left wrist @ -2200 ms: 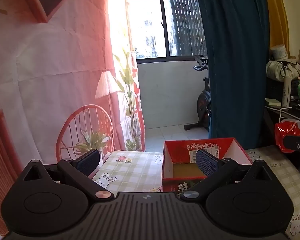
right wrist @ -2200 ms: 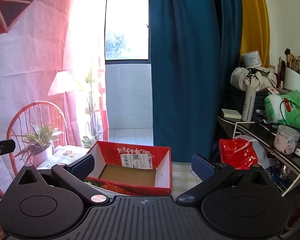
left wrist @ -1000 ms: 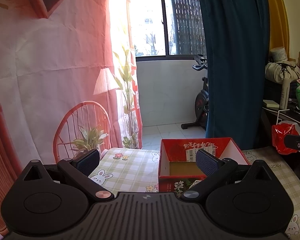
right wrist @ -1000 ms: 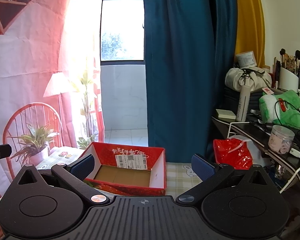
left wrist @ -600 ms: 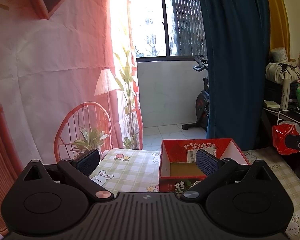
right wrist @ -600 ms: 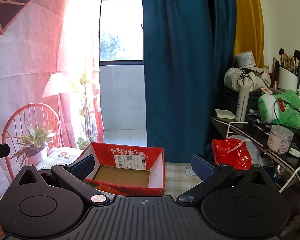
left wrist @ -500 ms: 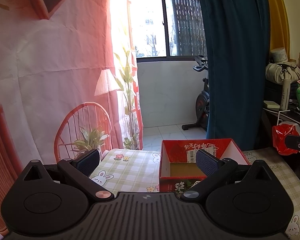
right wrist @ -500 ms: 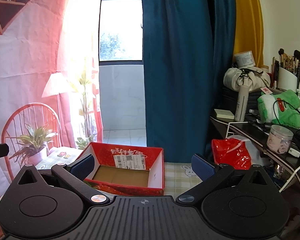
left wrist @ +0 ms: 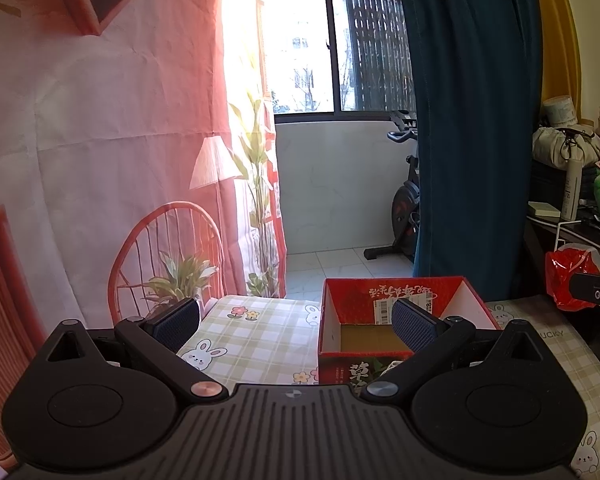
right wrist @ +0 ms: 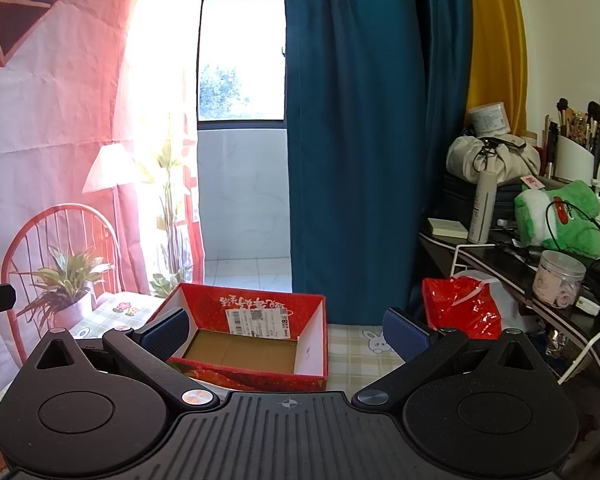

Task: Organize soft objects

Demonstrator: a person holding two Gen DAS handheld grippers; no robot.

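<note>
low in both frames sits the red box (right wrist: 256, 344), empty and long side-to-side, dead ahead of the right gripper (right wrist: 286, 330), rightward of the left gripper (left wrist: 296, 320); both spread wide, holding nothing; no soft objects visible.

bright daylight from window (left wrist: 332, 48) | glare blown out | fisheye edges curved | sharp

- We see an open red cardboard box (right wrist: 256, 344) with a brown floor, white side walls and a white barcode label.
- Our pale green checked tablecloth (left wrist: 268, 332) carries white rabbits and small flowers.
- A teal curtain (right wrist: 352, 140) hangs beside a yellow one.
- Each black gripper wears 2 dark blue textured pads (right wrist: 404, 334).
</note>
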